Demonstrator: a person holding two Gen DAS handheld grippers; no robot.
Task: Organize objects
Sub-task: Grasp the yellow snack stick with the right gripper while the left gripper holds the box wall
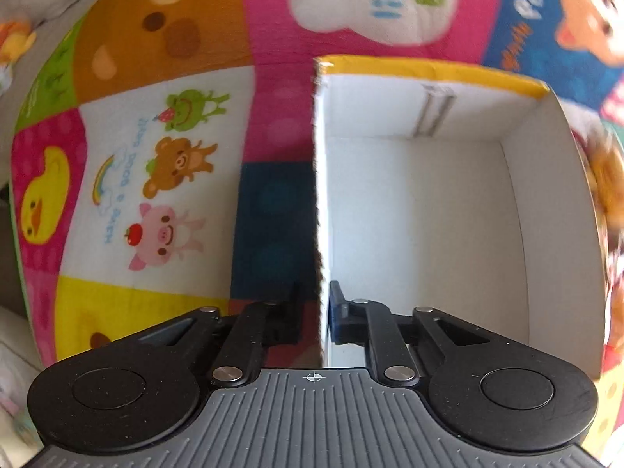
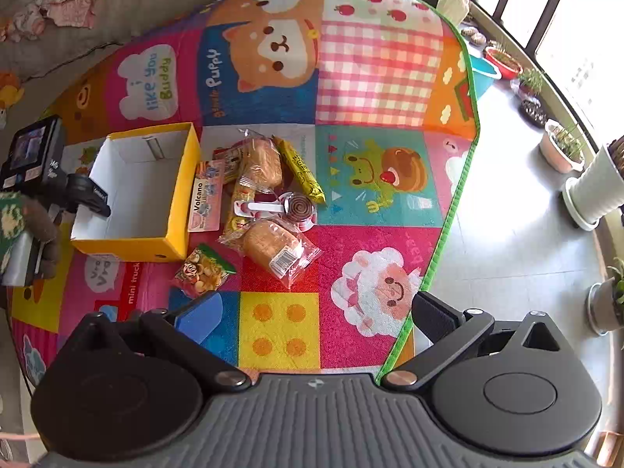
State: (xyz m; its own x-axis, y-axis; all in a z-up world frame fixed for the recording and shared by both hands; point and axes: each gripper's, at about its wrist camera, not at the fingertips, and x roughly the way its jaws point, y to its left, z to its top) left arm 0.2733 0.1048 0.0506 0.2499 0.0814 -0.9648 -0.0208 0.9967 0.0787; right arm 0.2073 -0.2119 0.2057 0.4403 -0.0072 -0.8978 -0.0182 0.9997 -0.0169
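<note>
A yellow cardboard box [image 2: 183, 183] with a white inside stands on the play mat, with nothing in it. My left gripper [image 1: 318, 296] is shut on the box's side wall [image 1: 320, 195], one finger outside and one inside. The right wrist view shows the left gripper [image 2: 93, 199] at the box's left wall. To the right of the box lie a heap of snacks: two wrapped buns [image 2: 265, 163] [image 2: 277, 249], a yellow bar [image 2: 300, 167], a Volcano pack [image 2: 204, 199], a spiral lollipop [image 2: 298, 206] and a small snack bag [image 2: 202, 271]. My right gripper [image 2: 312, 312] hangs open above the mat, nearer than the heap.
The colourful cartoon play mat [image 2: 374, 78] ends in a green border [image 2: 448, 226] on the right. Beyond it is a tiled floor [image 2: 507, 234] with several plant pots [image 2: 561, 152] by the window. A sofa with clothes [image 2: 70, 4] lies at the back left.
</note>
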